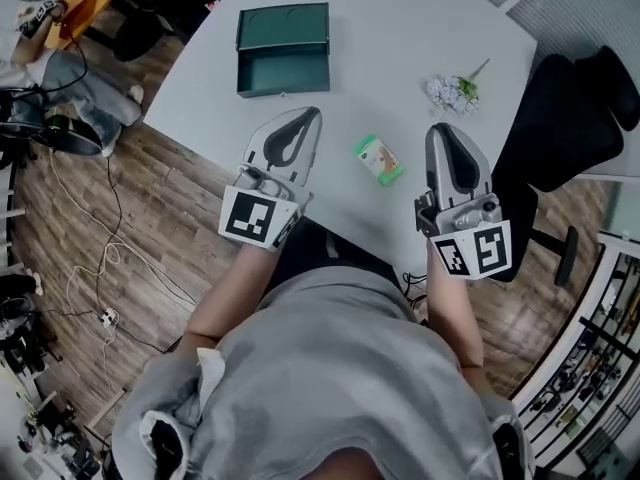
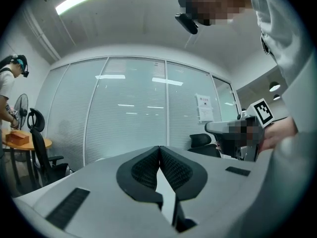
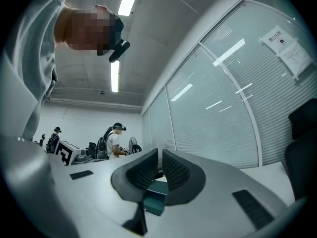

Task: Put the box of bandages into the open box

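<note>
Tabletop [image 1: 400, 38]: bandage box [image 1: 379, 160], open green box [image 1: 283, 50]. My left gripper [image 1: 309, 115] and right gripper [image 1: 443, 129]: fingers closed, holding nothing.

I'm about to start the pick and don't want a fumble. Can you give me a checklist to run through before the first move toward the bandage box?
1. Is the open box open with its inside free: ok.
2. Does the box of bandages lie alone on the table, between the two tongs: ok.
3. Are the left tongs empty: ok, shut on nothing.
4. Are the right tongs ready to grasp: not ok, they are shut and must open first.
5. Are the flowers apart from the box of bandages: ok.
</note>
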`<state>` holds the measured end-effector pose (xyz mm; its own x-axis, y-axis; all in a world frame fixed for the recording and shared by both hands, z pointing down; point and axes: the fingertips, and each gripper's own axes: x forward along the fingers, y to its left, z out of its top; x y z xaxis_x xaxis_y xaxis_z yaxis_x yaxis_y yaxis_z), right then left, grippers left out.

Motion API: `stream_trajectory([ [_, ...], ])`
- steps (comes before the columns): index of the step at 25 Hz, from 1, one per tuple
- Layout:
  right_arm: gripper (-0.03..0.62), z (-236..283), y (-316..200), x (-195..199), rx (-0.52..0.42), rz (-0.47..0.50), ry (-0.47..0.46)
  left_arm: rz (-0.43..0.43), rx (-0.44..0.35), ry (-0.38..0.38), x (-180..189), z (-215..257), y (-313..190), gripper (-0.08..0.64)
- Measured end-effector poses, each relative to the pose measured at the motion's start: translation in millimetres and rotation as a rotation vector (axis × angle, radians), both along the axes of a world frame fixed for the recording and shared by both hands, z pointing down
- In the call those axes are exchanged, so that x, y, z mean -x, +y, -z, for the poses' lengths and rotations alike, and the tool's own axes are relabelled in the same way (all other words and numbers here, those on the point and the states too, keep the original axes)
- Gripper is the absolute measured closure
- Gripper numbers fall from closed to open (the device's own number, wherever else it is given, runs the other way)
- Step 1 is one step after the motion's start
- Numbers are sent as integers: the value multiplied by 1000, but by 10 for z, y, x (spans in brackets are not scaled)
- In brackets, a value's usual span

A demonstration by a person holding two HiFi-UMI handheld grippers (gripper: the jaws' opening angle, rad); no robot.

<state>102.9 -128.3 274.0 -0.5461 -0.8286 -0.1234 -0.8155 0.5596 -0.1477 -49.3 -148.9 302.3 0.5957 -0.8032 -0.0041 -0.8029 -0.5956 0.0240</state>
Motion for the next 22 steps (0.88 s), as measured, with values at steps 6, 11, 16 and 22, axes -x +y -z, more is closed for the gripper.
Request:
stream_trajectory([
  [6, 540, -610, -161, -9, 131, -43, 67, -41, 25, 4, 58, -133, -208, 540],
  [11, 540, -1270, -176, -56, 251, -32, 124, -43, 61, -1, 78, -367, -258, 540],
  [16, 540, -2207, -187, 3, 431, 63, 242, -53, 75, -10, 48, -542, -292, 540],
  [22, 389, -3163, -139, 132, 601, 200, 431, -61, 103, -34, 70, -721, -327, 540],
])
